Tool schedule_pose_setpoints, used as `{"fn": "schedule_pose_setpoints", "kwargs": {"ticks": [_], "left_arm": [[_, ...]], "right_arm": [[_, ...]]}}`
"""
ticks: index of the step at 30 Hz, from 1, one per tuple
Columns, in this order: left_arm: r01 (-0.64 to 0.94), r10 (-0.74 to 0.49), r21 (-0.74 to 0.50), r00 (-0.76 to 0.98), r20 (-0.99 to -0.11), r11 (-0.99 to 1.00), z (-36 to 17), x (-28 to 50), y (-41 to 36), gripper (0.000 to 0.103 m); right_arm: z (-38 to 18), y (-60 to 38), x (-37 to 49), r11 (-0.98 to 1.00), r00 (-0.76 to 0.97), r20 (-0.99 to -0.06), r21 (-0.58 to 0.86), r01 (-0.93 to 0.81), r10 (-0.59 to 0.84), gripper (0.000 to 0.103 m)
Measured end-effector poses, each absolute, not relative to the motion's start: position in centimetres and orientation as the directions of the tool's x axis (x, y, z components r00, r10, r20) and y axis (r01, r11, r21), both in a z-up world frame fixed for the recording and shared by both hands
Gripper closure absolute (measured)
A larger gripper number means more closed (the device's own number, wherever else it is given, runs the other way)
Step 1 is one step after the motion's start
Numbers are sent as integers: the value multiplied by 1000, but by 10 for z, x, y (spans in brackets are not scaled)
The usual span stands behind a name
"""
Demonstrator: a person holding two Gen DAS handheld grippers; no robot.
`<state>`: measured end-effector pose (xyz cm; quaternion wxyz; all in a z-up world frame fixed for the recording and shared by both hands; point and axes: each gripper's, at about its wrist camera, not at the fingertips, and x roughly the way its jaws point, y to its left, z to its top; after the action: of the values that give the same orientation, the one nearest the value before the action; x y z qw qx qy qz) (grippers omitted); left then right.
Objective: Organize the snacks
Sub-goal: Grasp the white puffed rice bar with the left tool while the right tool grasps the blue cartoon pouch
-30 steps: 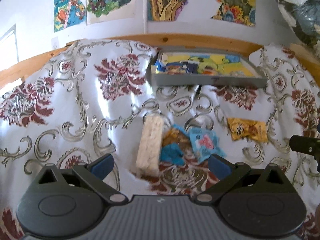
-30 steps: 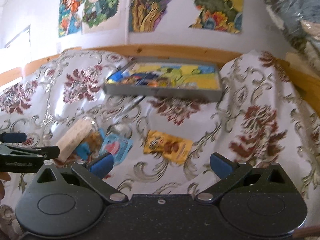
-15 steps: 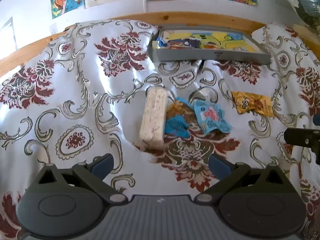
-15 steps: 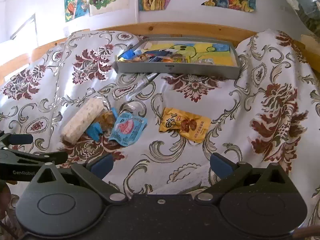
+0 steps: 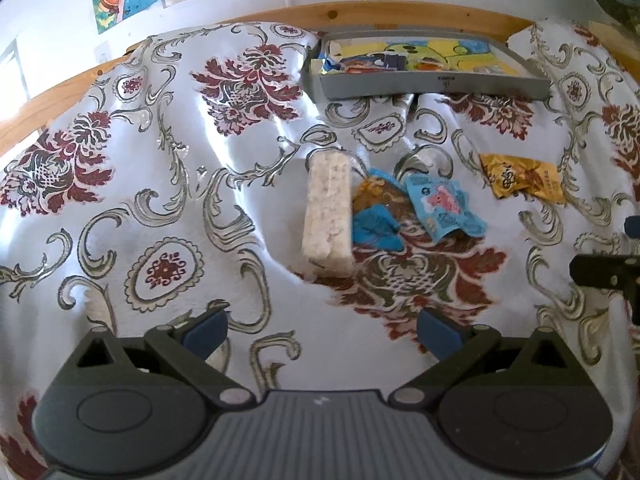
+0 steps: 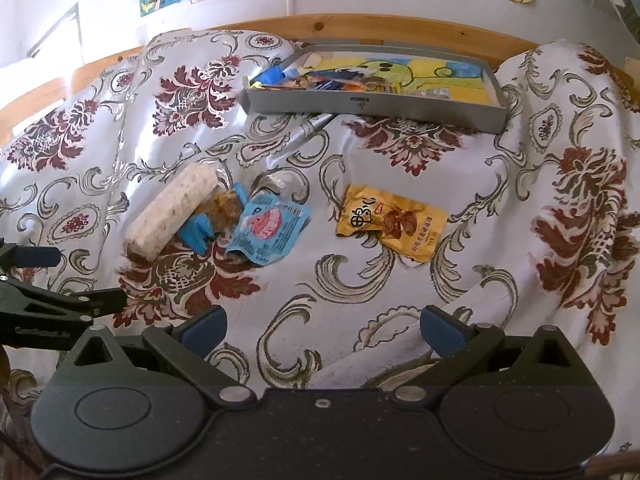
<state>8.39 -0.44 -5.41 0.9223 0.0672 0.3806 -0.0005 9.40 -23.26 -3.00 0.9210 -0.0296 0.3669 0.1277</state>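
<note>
While we look along the left wrist view, we count as follows.
Left tool (image 5: 322, 326): one, its two blue pads spread wide, nothing between them, hovering over the cloth.
Cloth (image 5: 160, 184): one white floral cover, wrinkled, carrying everything.
Loose snacks: four on the cloth.
Pale bar (image 5: 328, 216): long axis runs away from us toward the tray, near end just ahead of the tool.
Small blue-and-brown pack (image 5: 376, 220): touching the bar's right side.
Light blue packet (image 5: 444, 208): overlapping that pack, tilted, a corner toward the tray.
Yellow packet (image 5: 524, 178): apart, farther right, lying roughly crosswise.
Grey tray (image 5: 432, 84): one, at the far edge by the wooden rail, long side crosswise, several wrappers in its left part; we cannot count them.
Right tool (image 5: 608, 272): only a dark tip at the right edge.

Right wrist view, we count again.
Right tool (image 6: 323, 326): one, pads spread wide, empty.
Pale bar (image 6: 172, 212): long axis diagonal, far end up-right.
Small blue-and-brown pack (image 6: 212, 220): wedged between bar and light blue packet (image 6: 270, 228).
Yellow packet (image 6: 392, 222): alone mid-cloth, long axis sloping down-right.
Grey tray (image 6: 372, 106): far, beyond all four snacks.
Left tool (image 6: 60, 308): dark arm at the left edge; its gap is not readable from here.
</note>
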Motion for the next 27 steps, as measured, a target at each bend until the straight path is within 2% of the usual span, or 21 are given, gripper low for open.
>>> {"fn": "schedule_pose_setpoints", "kwargs": {"ticks": [7, 13, 21, 27], "left_arm": [[64, 48, 132, 712, -701, 989, -46, 96, 4, 1], [101, 32, 148, 711, -702, 984, -39, 120, 4, 1], [108, -4, 100, 700, -714, 989, -30, 157, 15, 1], [112, -5, 93, 665, -747, 989, -29, 184, 24, 1]], "right_arm": [[-30, -228, 98, 961, 711, -661, 55, -273, 239, 1], [-26, -227, 105, 962, 769, -584, 83, -261, 259, 1], [-27, -214, 134, 969, 830, -506, 55, -241, 235, 1], [-43, -188, 158, 972, 826, -526, 8, -233, 203, 1]]}}
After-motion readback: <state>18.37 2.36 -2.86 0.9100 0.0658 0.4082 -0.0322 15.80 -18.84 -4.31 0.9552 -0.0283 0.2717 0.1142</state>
